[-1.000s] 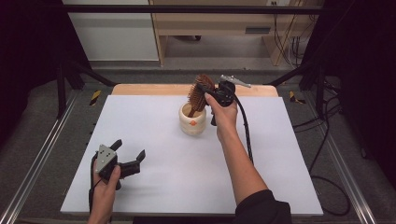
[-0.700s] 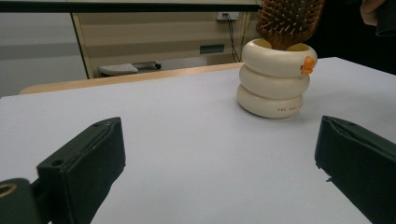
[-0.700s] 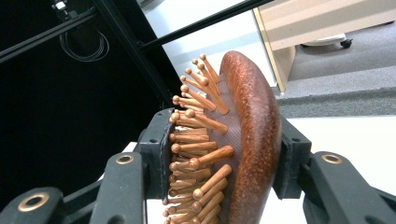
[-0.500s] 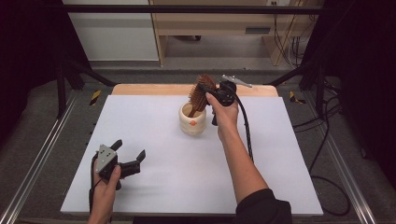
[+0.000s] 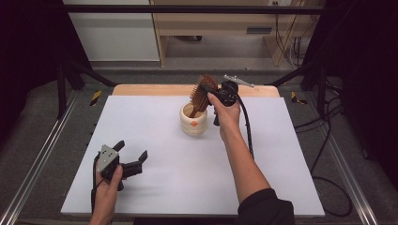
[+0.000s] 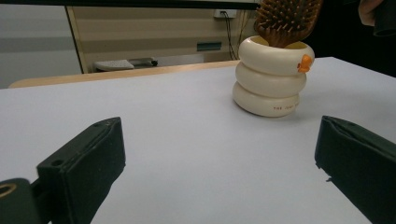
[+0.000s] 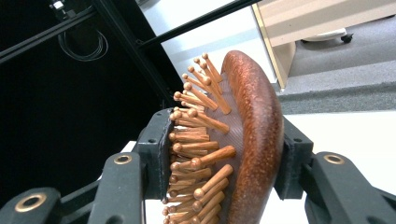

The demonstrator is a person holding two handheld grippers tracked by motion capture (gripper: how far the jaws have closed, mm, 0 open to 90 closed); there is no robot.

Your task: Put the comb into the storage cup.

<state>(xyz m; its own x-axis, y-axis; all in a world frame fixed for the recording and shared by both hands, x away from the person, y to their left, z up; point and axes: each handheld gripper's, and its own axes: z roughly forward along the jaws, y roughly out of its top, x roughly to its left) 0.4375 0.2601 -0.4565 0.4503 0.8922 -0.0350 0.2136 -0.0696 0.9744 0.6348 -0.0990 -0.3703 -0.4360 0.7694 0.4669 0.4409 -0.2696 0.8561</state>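
Observation:
A brown wooden hairbrush (image 5: 202, 93) stands tilted with its handle down inside a cream ringed cup (image 5: 194, 122) at the back middle of the white table (image 5: 187, 183). My right gripper (image 5: 210, 89) is shut on the brush head, one pad against the bristles (image 7: 196, 149) and the other against the smooth back (image 7: 257, 140). My left gripper (image 5: 133, 149) rests near the front left of the table, open, with nothing between its jaws. In the left gripper view the cup (image 6: 271, 79) stands ahead to the right with the brush (image 6: 285, 21) rising out of it.
A wooden strip (image 5: 155, 89) runs along the table's far edge. Black frame bars and cables (image 5: 324, 117) stand around the table. A cable (image 5: 245, 126) trails from the right gripper along the forearm.

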